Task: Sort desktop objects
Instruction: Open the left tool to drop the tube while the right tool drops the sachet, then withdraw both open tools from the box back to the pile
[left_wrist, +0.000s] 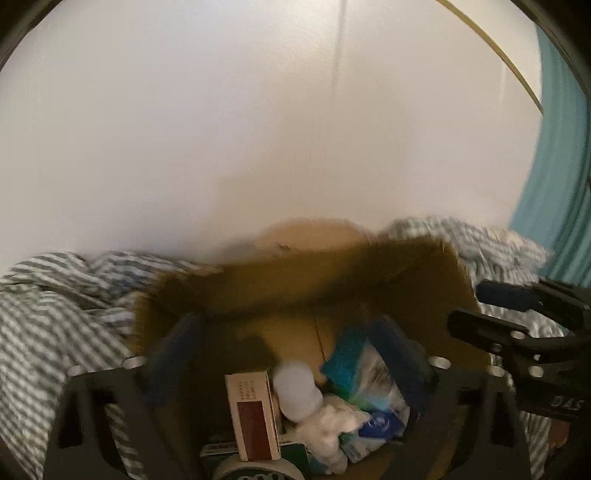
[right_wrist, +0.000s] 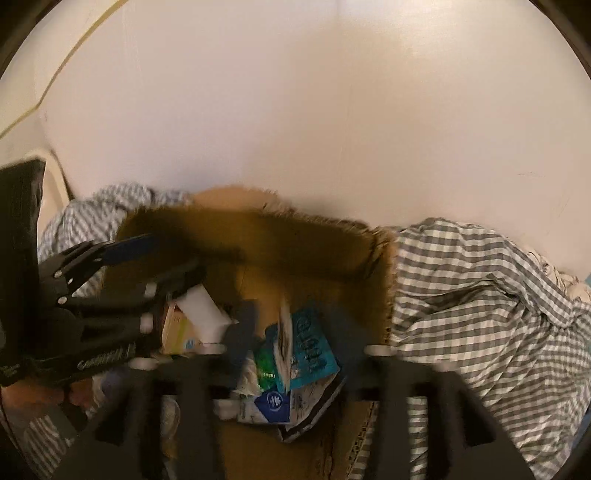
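I've got both grippers angled down over the open cardboard box (left_wrist: 424, 295), which sits on gingham bedding (right_wrist: 480, 288) against a white wall (left_wrist: 221, 129).

Left gripper (left_wrist: 291, 332): jaws spread wide, nothing between the blue pads, pointing down into the box interior. Below it in the box I see a red-and-white carton (left_wrist: 253, 413) standing tilted, a white bottle (left_wrist: 299, 387) just beside it, crumpled white tissue (left_wrist: 332, 421) and a teal plastic packet (left_wrist: 351, 365) w/ other wrappers. All loose in the box, not gripped.

Right gripper (right_wrist: 291, 328): jaws approx. half apart, empty as far as the blur lets me tell. It hangs over the teal packet (right_wrist: 314, 347) and a blue-labelled wrapper (right_wrist: 275, 402).

From the right wrist cam the left gripper (right_wrist: 155, 258) comes in from the left edge, fingers reaching over the box rim. Frames are motion-blurred.
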